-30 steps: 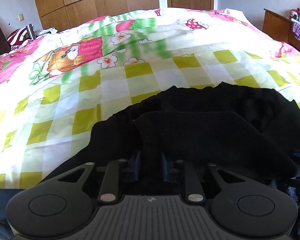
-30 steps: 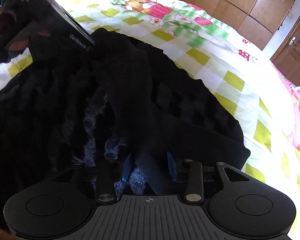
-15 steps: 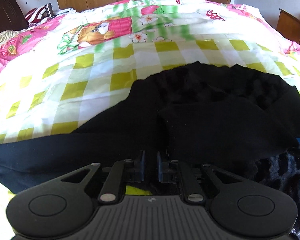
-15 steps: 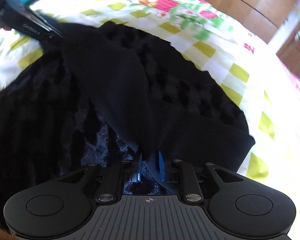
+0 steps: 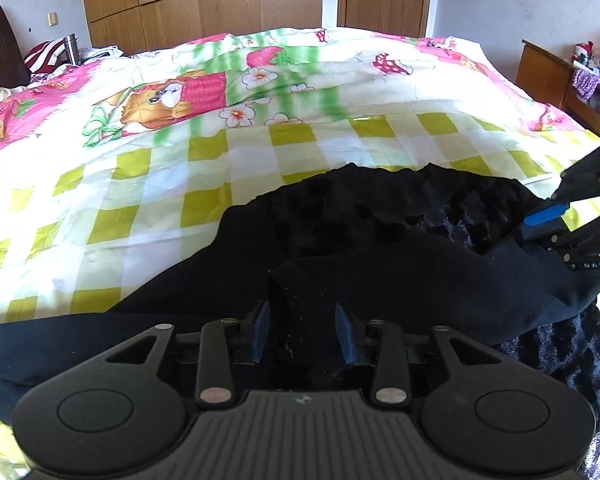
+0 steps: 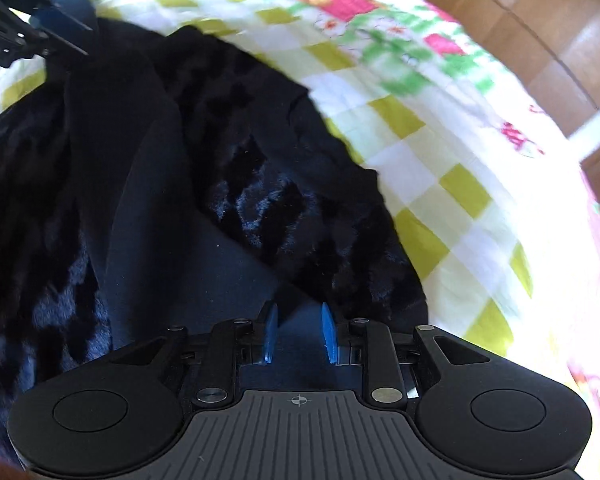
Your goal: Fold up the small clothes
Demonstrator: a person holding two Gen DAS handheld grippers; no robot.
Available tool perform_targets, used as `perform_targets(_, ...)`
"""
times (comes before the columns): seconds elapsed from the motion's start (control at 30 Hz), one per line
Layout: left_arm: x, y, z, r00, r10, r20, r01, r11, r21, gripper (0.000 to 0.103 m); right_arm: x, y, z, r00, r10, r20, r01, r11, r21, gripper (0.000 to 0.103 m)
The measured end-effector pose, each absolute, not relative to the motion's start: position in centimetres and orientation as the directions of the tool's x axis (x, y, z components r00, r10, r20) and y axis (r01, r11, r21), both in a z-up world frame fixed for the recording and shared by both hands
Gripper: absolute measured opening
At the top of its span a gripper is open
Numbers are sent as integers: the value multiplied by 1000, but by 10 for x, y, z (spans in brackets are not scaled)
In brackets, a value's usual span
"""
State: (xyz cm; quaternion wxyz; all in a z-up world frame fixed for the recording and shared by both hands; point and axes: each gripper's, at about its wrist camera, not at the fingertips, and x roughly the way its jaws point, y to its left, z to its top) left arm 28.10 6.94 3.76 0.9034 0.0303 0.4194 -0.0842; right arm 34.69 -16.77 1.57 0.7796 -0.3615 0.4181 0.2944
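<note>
— What colours do we have on the bed?

— We see a bedcover (image 5: 148, 184) checked in yellow-green and white near us. Farther off it turns to pink borders, green stripes, white flowers, red strawberries and an orange cartoon bear.

— And the garment (image 5: 380, 256)?

— We read it as black to very dark navy: smooth matte outside, with a fuzzy lining that catches a bluish sheen.

— Our tools?

— We count black bodies with blue pads on both the left tongs (image 5: 302, 334) and the right tongs (image 6: 298, 332).

— Behind the bed?

— We see brown wooden wardrobe doors (image 5: 204, 4) and pale walls.
</note>
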Motion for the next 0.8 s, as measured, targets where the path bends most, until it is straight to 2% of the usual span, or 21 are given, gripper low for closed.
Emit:
perform_targets(0.1, 290, 67, 27, 602, -140, -786, 182, 983, -36, 49, 368, -169, 10, 384, 164, -909, -815, 523, -250, 28)
perform_targets(0.17, 294, 67, 21, 579, -138, -803, 174, 984, -44, 49, 376, -167, 9, 348, 155, -925, -827, 515, -225, 26)
perform_targets(0.2, 296, 67, 20, 571, -133, -810, 167, 985, -44, 48, 379, -166, 10, 342, 138, -930, -821, 525, -224, 20)
perform_targets(0.23, 298, 67, 19, 568, -127, -813, 162, 986, -41, 46, 379, -165, 11, 340, 119, -933, -819, 526, -231, 9)
perform_targets(0.33, 298, 68, 22, 590, -115, -799, 139, 989, -39, 39, 374, -167, 14, 392, 63, -918, -782, 549, -296, 0)
perform_targets(0.43, 295, 68, 26, 618, -117, -777, 123, 991, -51, 39, 384, -185, 17, 447, 16, -895, -670, 668, -322, 0)
perform_targets(0.5, 296, 65, 21, 602, -99, -792, 128, 991, -27, 39, 389, -193, 16, 454, 21, -891, -637, 707, -308, 0)
perform_targets(0.6, 292, 65, 18, 584, -111, -804, 157, 987, -22, 39, 388, -197, 27, 390, 157, -907, -693, 699, -177, 8)
perform_targets(0.7, 288, 63, 20, 588, -107, -801, 169, 986, -8, 39, 381, -190, 26, 360, 161, -919, -769, 609, -194, 18)
perform_targets(0.8, 287, 62, 22, 597, -115, -794, 167, 986, -17, 40, 381, -182, 23, 332, 149, -931, -823, 529, -209, 20)
